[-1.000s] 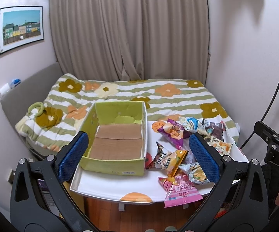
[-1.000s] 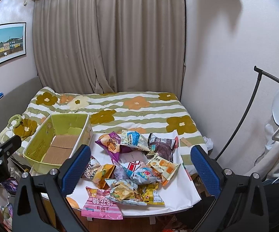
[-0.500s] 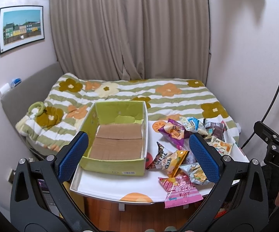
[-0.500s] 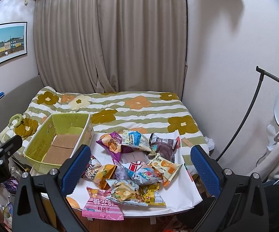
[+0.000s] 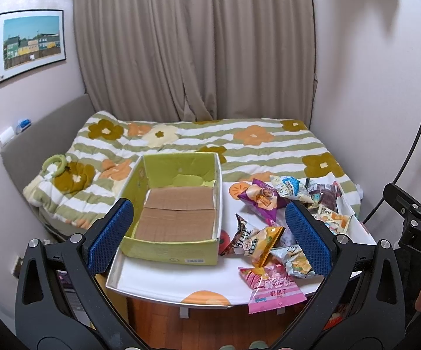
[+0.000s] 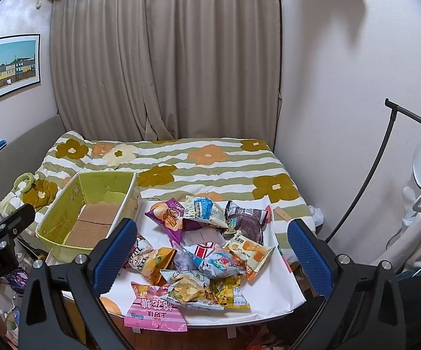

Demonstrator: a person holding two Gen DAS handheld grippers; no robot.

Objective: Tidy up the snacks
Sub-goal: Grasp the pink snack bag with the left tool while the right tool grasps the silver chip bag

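A low white table (image 5: 163, 280) at the foot of a bed covered in a green-and-white striped floral quilt (image 6: 210, 163) carries an open yellow-green cardboard box (image 5: 178, 250) with a bare brown cardboard floor. Just beside the box, on its curtain-facing right, lies a loose heap of crinkled snack packets (image 6: 204, 250): a purple bag (image 6: 166, 218) and a blue-and-white bag (image 6: 204, 208) at the far side of the heap from the box's near corner, an orange-yellow bag (image 5: 261, 243) close to the box wall, and a pink packet (image 6: 152, 312) overhanging the table's near edge. The left gripper (image 5: 210, 233) and the right gripper (image 6: 210, 253) hover short of the table, each with its blue-padded fingers spread wide and nothing between them, the left facing the box, the right facing the heap. Beige curtains (image 5: 195, 52) hang behind the bed.
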